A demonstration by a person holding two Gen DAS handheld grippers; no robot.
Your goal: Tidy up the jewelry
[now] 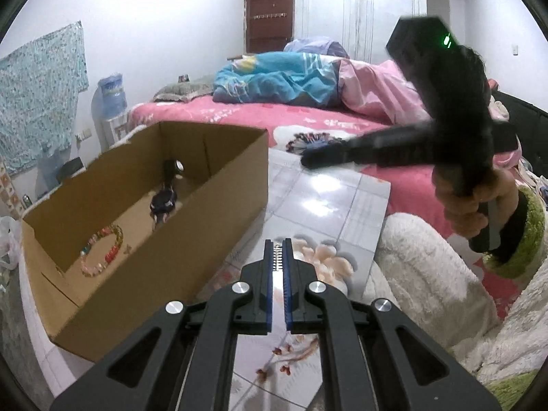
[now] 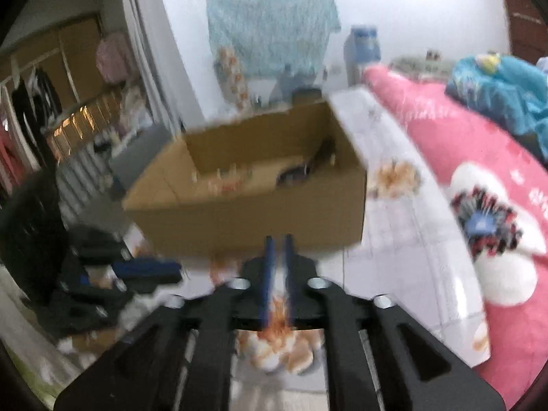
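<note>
An open cardboard box (image 1: 191, 185) stands on the white flower-print board (image 1: 325, 198). Inside it lie a colourful bead bracelet (image 1: 102, 250) and a dark watch-like piece (image 1: 164, 202). My left gripper (image 1: 278, 250) hovers over the board just right of the box, shut. A thin silvery ridged strip shows between its pads, and I cannot tell what it is. My right gripper (image 1: 306, 161), held in a hand, is blurred above the board's far side. In its own view the right gripper (image 2: 278, 243) is slightly open with nothing between the pads, facing the box (image 2: 257, 219).
A bed with a pink sheet (image 1: 239, 116) and blue and pink quilts lies behind and right of the board. A white fluffy blanket (image 1: 428, 274) borders the board's right edge. A water dispenser (image 1: 113, 92) stands at the far wall. Hanging clothes (image 2: 30, 113) are at the left.
</note>
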